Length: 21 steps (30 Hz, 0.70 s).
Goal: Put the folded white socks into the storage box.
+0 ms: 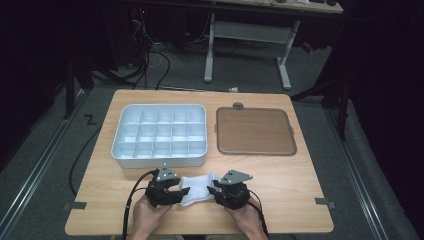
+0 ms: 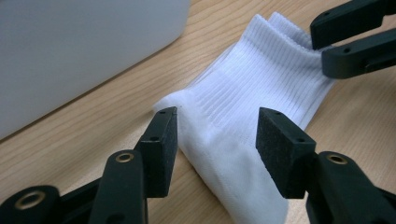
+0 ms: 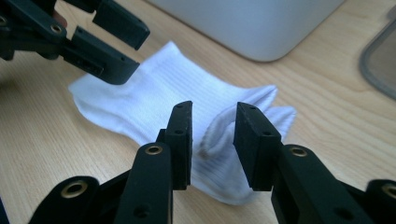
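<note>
Sock (image 1: 199,188) lies flat on the table (image 1: 280,175), between my two grippers, just in front of the divided tray (image 1: 159,134). Left gripper (image 2: 217,135): jaws released, straddling the toe end without pressing it, lined up for a pinch. Right gripper (image 3: 213,135): jaws parted around the lifted cuff fold, which sits between the pads; looks loose, not clamped. Likely setting up a fold.

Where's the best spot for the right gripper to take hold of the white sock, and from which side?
Probably the ribbed cuff end of the white sock, which is bunched up off the table between the right gripper jaws. Come from the sock's right end, level with the wood, pads on either side of the raised fold. The toe end lies flat by the left gripper.
</note>
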Available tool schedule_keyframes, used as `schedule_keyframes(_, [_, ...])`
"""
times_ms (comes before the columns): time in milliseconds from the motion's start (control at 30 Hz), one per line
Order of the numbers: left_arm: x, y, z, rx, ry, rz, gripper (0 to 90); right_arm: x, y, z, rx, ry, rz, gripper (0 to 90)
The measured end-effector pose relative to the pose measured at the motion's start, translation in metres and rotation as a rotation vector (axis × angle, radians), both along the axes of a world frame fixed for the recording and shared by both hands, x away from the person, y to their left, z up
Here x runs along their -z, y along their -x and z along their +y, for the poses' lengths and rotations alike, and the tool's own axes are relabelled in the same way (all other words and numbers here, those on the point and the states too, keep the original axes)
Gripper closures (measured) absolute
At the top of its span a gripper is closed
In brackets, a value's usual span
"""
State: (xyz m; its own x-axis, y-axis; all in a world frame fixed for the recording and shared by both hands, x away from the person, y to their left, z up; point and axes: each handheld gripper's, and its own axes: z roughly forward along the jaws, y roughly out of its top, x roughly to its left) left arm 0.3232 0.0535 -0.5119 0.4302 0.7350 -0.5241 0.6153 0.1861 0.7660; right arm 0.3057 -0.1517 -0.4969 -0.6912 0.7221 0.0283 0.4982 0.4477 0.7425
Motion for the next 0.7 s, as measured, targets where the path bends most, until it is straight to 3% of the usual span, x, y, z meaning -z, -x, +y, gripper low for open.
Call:
schedule_keyframes(133, [0.004, 0.001, -0.003, 0.005, -0.012, -0.001, 49.1, 0.007, -0.003, -0.001, 0.012, 0.018, 0.021, 81.9])
schedule_keyframes(233, [0.007, 0.004, -0.006, 0.011, -0.038, -0.007, 49.1, 0.01, -0.002, -0.006, 0.024, 0.008, 0.004, 84.3])
schedule_keyframes(367, [0.016, 0.006, -0.011, 0.007, -0.111, -0.015, 50.2, 0.012, 0.002, -0.013, 0.054, -0.002, -0.025, 84.6])
schedule_keyframes(467, [0.019, 0.012, -0.016, 0.008, -0.173, -0.069, 50.6, 0.019, 0.002, -0.016, 0.06, 0.013, -0.01, 84.4])
schedule_keyframes(567, [0.02, 0.009, -0.016, -0.001, -0.172, -0.055, 50.7, 0.024, 0.001, -0.018, 0.065, 0.019, -0.005, 84.1])
schedule_keyframes(700, [0.021, 0.003, -0.014, -0.025, -0.134, -0.027, 49.1, 0.026, 0.001, -0.019, 0.067, 0.027, -0.016, 83.4])
